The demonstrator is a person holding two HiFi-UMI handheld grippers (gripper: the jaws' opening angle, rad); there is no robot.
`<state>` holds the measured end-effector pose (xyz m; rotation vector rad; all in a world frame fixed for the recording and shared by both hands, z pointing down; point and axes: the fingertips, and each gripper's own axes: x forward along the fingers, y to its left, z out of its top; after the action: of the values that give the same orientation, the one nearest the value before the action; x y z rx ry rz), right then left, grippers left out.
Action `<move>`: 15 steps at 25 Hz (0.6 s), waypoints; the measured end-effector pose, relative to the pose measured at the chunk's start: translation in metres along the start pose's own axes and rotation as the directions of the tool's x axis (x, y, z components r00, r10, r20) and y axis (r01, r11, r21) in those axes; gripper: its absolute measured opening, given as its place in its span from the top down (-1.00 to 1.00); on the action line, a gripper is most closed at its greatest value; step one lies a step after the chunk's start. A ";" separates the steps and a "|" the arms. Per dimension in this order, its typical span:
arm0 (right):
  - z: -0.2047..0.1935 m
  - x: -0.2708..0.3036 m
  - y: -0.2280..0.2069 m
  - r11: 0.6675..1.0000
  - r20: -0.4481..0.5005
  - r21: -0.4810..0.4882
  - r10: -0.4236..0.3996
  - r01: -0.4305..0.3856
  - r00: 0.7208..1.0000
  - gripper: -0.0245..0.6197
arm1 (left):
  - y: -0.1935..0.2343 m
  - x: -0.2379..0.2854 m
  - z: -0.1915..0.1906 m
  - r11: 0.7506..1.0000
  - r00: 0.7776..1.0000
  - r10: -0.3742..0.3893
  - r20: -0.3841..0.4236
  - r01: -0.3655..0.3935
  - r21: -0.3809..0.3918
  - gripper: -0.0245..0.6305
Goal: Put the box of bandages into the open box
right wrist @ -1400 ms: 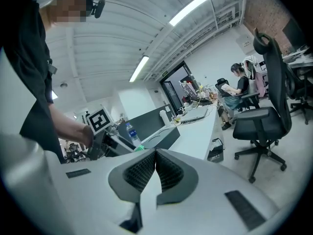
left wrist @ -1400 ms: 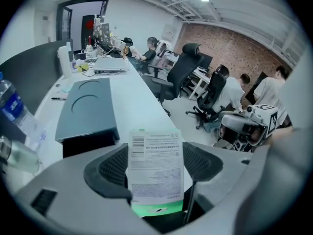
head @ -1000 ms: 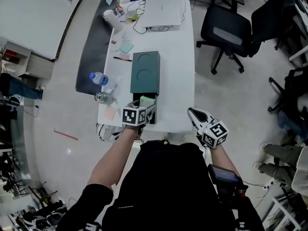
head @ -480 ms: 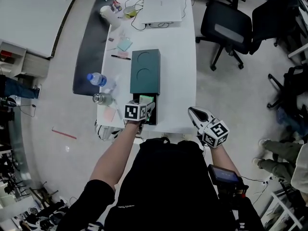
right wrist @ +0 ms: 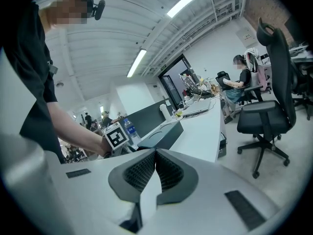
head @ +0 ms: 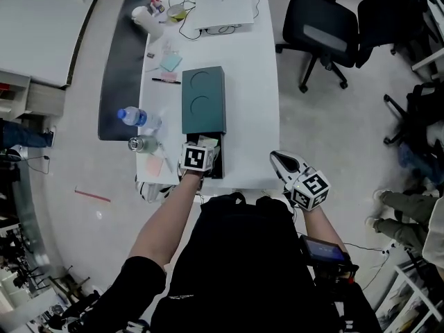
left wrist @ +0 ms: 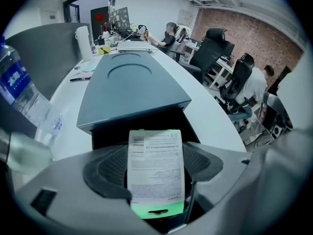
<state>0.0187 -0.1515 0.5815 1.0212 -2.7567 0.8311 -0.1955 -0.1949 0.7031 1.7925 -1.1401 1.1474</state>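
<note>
Left gripper (head: 210,156) eased toward open box (left wrist: 131,87), clamping bandage box (left wrist: 155,163); print illegible.

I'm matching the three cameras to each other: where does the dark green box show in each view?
Head view: the dark green box lies mid-table, just ahead of the left claw.
Left gripper view: the box fills the centre, its open end behind the box of bandages gripped by that claw.
Right gripper view: the box sits left of centre, above the shut right claw.
Shared landmark: the water bottle beside the box.
</note>
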 end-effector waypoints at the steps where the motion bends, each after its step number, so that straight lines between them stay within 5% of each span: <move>1: 0.000 0.000 0.000 1.000 0.001 0.001 -0.001 0.001 1.000 0.84 | 0.001 0.001 0.000 1.000 1.000 0.013 -0.004 -0.013 0.008 -0.15; 15: 0.000 -0.009 -0.001 1.000 0.001 -0.002 -0.014 0.014 1.000 0.84 | 0.017 -0.006 -0.013 0.994 0.994 0.099 -0.040 -0.097 0.045 -0.16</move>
<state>0.0262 -0.1471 0.5799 1.0397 -2.7478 0.8257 -0.2164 -0.1874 0.7034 1.7531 -1.1978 1.2703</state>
